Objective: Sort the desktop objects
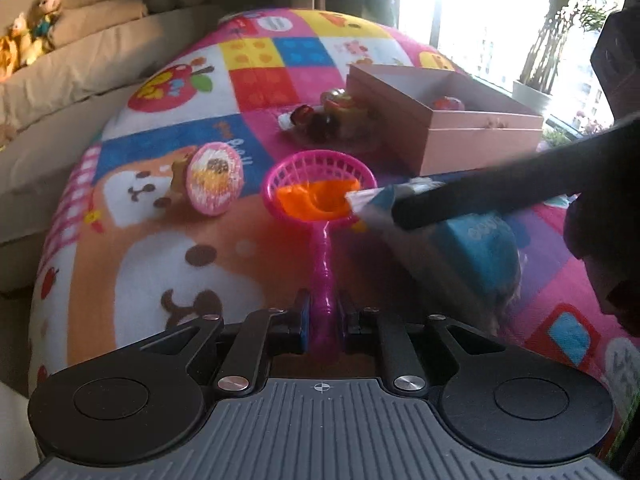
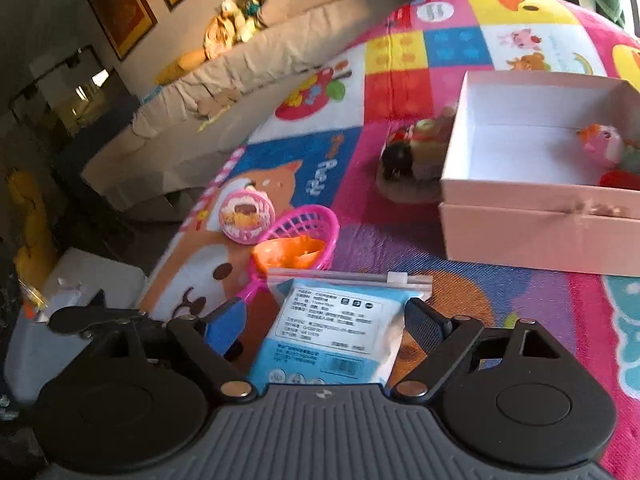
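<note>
A pink toy net (image 1: 320, 184) with an orange piece (image 1: 316, 200) in its basket lies on the patterned mat. My left gripper (image 1: 324, 316) is shut on the net's handle. In the left wrist view, a dark finger of the right gripper (image 1: 480, 196) reaches across above a blue packet (image 1: 480, 248). In the right wrist view my right gripper (image 2: 326, 310) stands open around that blue packet (image 2: 336, 332). Its pads are clear of the packet's sides. The net (image 2: 304, 220) lies just beyond the packet.
A pink open box (image 2: 540, 200) stands at the right and holds a small pink toy (image 2: 604, 146). A heap of toy food (image 2: 412, 156) sits against its left wall. A round pink toy (image 2: 246, 216) lies left of the net. A beige sofa (image 1: 80, 60) borders the mat.
</note>
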The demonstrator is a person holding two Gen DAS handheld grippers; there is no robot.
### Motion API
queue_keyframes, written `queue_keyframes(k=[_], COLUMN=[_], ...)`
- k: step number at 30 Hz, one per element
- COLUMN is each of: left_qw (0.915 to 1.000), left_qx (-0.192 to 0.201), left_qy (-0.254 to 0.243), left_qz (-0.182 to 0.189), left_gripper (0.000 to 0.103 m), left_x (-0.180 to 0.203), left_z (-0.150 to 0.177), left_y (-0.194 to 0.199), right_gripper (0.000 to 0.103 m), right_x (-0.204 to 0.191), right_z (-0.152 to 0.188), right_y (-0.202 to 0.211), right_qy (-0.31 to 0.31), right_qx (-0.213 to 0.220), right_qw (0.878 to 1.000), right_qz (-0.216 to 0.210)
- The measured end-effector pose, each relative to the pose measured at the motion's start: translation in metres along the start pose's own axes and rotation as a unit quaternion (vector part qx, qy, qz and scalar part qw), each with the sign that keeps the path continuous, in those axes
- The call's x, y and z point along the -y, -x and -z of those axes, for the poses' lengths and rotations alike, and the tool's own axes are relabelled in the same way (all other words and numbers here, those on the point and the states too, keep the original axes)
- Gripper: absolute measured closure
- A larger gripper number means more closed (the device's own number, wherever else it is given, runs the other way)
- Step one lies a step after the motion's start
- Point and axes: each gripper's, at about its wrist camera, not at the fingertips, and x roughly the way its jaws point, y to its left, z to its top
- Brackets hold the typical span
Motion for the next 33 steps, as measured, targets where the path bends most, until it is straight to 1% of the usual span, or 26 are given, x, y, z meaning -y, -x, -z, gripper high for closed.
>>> queue_keyframes(k=[1, 2, 3, 4, 6, 7, 8, 10, 12, 14, 16, 18, 19, 20, 22, 25, 28, 33], left_qw=[1.0000, 0.9999, 0.9997, 0.9995, 0.9989, 0.9985, 0.9983, 0.9979, 0.9975, 0.9975, 0.9979, 0.9981, 0.9980, 0.9977, 0.9974, 0.9971, 0.9960, 0.9934], left_qx=[0.002, 0.007, 0.015, 0.021, 0.036, 0.043, 0.048, 0.055, 0.055, 0.051, 0.046, 0.045, 0.044, 0.043, 0.042, 0.045, 0.055, 0.076], left_qy=[0.002, 0.006, 0.010, 0.013, 0.022, 0.026, 0.028, 0.033, 0.041, 0.044, 0.036, 0.019, 0.013, 0.008, 0.004, -0.001, -0.018, -0.043], left_qz=[0.006, 0.012, 0.018, 0.020, 0.022, 0.020, 0.014, -0.007, -0.017, -0.020, -0.027, -0.038, -0.045, -0.052, -0.059, -0.060, -0.067, -0.075], left_gripper=[0.083, 0.080, 0.078, 0.075, 0.064, 0.052, 0.046, 0.046, 0.048, 0.053, 0.055, 0.061, 0.068, 0.078, 0.087, 0.088, 0.093, 0.095], left_x=[-0.001, -0.002, -0.004, -0.005, -0.006, -0.007, -0.006, -0.004, -0.003, -0.002, 0.001, 0.006, 0.007, 0.007, 0.004, 0.004, 0.009, 0.019], left_z=[0.000, -0.001, -0.004, -0.007, -0.016, -0.021, -0.027, -0.039, -0.049, -0.056, -0.060, -0.061, -0.061, -0.061, -0.060, -0.059, -0.059, -0.063], left_y=[0.002, 0.004, 0.007, 0.009, 0.009, 0.007, 0.004, -0.005, -0.017, -0.026, -0.035, -0.039, -0.041, -0.042, -0.043, -0.039, -0.034, -0.022], right_gripper=[0.026, 0.031, 0.034, 0.034, 0.034, 0.034, 0.034, 0.032, 0.032, 0.031, 0.027, 0.026, 0.026, 0.026, 0.025, 0.023, 0.022, 0.021], right_x=[-0.004, -0.007, -0.007, -0.005, 0.005, 0.011, 0.018, 0.029, 0.040, 0.049, 0.052, 0.055, 0.055, 0.056, 0.057, 0.058, 0.059, 0.061], right_z=[0.002, 0.005, 0.009, 0.012, 0.016, 0.018, 0.022, 0.026, 0.030, 0.035, 0.041, 0.046, 0.048, 0.048, 0.047, 0.048, 0.048, 0.048], right_y=[-0.002, -0.003, -0.001, 0.002, 0.012, 0.018, 0.023, 0.030, 0.038, 0.043, 0.045, 0.044, 0.043, 0.042, 0.043, 0.043, 0.044, 0.044], right_qy=[0.020, 0.042, 0.061, 0.070, 0.081, 0.088, 0.095, 0.095, 0.078, 0.061, 0.051, 0.046, 0.046, 0.045, 0.042, 0.035, 0.030, 0.025], right_qx=[-0.003, -0.007, -0.010, -0.010, -0.004, 0.002, 0.010, 0.019, 0.031, 0.045, 0.057, 0.062, 0.061, 0.059, 0.064, 0.063, 0.065, 0.068], right_qw=[1.000, 0.999, 0.997, 0.997, 0.994, 0.991, 0.987, 0.982, 0.981, 0.982, 0.981, 0.981, 0.981, 0.981, 0.982, 0.983, 0.983, 0.984], right_qz=[0.011, 0.023, 0.035, 0.044, 0.078, 0.100, 0.128, 0.164, 0.175, 0.176, 0.177, 0.179, 0.180, 0.178, 0.176, 0.170, 0.166, 0.164])
